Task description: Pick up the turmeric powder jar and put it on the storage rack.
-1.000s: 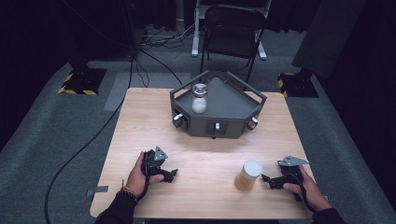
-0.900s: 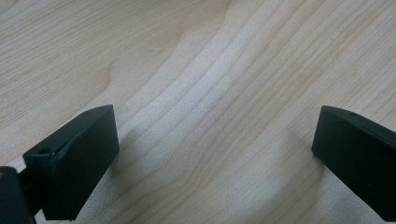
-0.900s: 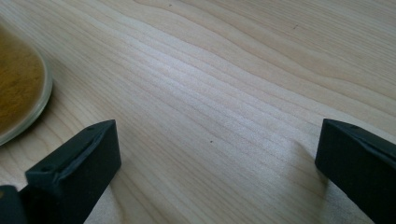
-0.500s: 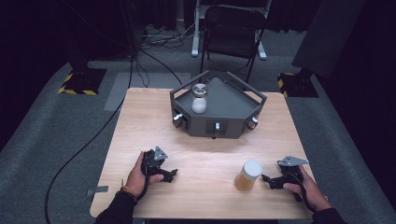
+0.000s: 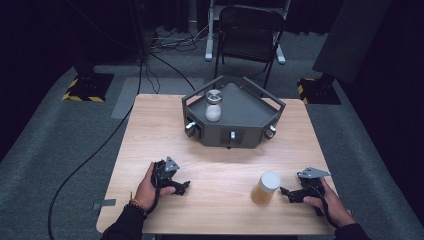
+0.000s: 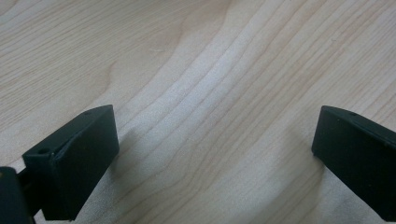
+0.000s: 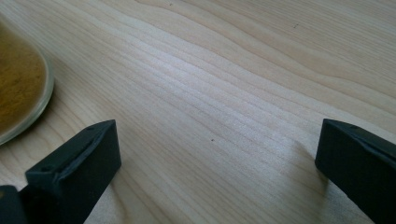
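Wooden table [image 5: 220, 150] carries both grippers at its near edge: the left gripper [image 5: 181, 187] rests at near left, jaws spread wide over bare wood. The right gripper [image 5: 287, 194] rests at near right, jaws wide and empty, with the amber-filled jar [image 5: 265, 187] upright just beside it on its left, apart from the jaws.

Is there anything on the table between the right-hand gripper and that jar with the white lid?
No. In the high view, bare wooden table lies between the right gripper and the jar.
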The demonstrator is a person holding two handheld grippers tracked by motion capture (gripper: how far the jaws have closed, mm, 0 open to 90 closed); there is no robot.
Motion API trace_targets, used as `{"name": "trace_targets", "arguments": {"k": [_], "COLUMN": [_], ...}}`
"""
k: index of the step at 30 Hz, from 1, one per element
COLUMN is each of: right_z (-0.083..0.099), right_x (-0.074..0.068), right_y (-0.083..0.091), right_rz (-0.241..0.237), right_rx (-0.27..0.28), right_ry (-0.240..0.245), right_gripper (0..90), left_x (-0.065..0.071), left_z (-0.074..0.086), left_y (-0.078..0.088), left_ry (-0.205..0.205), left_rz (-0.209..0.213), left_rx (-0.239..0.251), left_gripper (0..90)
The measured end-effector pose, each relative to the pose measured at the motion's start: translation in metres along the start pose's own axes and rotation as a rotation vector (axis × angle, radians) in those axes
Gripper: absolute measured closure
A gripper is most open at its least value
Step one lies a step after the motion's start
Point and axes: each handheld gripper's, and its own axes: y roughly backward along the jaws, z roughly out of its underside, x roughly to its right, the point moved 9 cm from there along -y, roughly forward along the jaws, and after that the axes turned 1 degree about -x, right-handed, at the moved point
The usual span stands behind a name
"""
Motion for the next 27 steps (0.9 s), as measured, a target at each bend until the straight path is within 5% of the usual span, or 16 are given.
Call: {"name": "trace_targets", "arguments": {"k": [14, 27], "right_z": [-0.005, -0.005], "right_x": [-0.001, -0.011], "right_y": [0.004, 0.042], "right_rz": [-0.002, -0.076], "right_rx": [-0.022, 0.116], "right_ry": [0.054, 0.065], "right_gripper": [1.9, 1.8], "left_x": [0.000, 0.000], "left_z": [0.003, 0.000], "left_y": [0.002, 0.000], "left_ry": [0.008, 0.006], "left_rz": [-0.008, -0.003], "left_rx": [0.003, 0.000], "left_gripper": [0.1, 0.0]}}
